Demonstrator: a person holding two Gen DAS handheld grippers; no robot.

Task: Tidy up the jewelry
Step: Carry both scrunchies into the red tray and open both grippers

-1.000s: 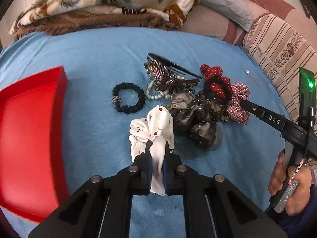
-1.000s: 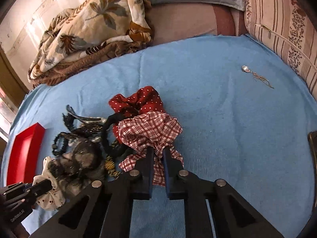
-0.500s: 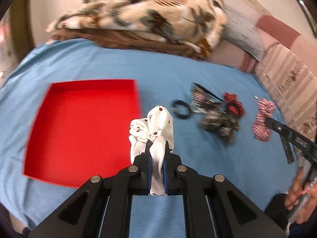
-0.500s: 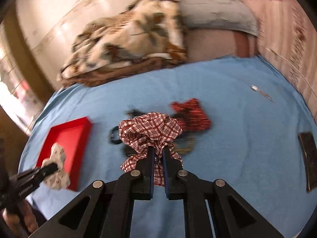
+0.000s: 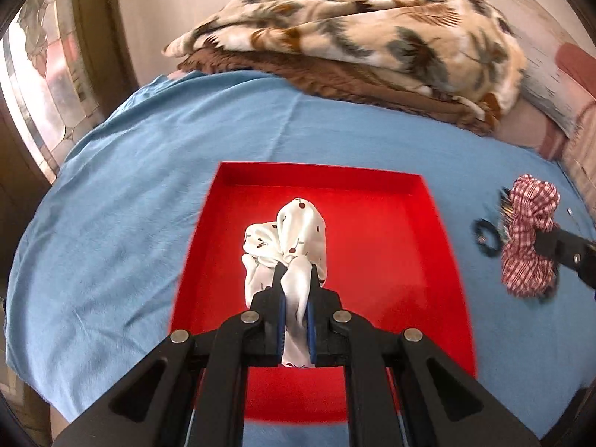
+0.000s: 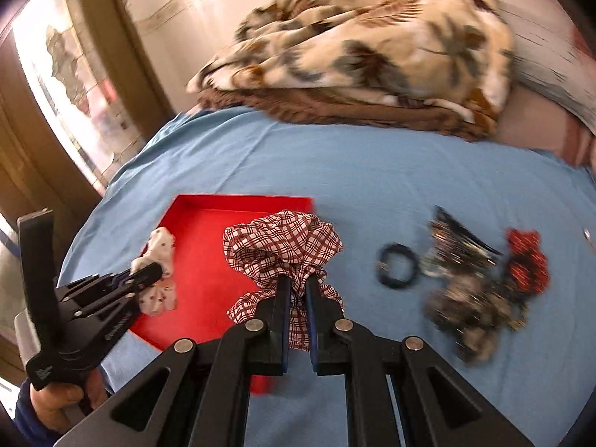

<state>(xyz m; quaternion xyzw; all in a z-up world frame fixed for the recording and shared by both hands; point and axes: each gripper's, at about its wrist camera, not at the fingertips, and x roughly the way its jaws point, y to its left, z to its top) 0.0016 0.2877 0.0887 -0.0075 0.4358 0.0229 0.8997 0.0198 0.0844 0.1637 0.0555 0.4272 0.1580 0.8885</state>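
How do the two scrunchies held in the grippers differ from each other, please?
The white scrunchie is pale with small dark red dots; the plaid scrunchie is red-and-white checked. The white scrunchie is pinched by the left gripper, the plaid scrunchie by the right gripper. The white scrunchie hangs above the middle of the red tray; the plaid scrunchie is near its edge. Both are soft gathered fabric, lifted off the blue sheet.

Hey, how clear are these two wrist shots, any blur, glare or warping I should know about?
Left wrist view: white scrunchie in the claw is sharp, red tray edges smear, bed bows from fisheye. Right wrist view: accessory pile and blanket are motion-blurred, window is blown out, checked scrunchie stays crisp.
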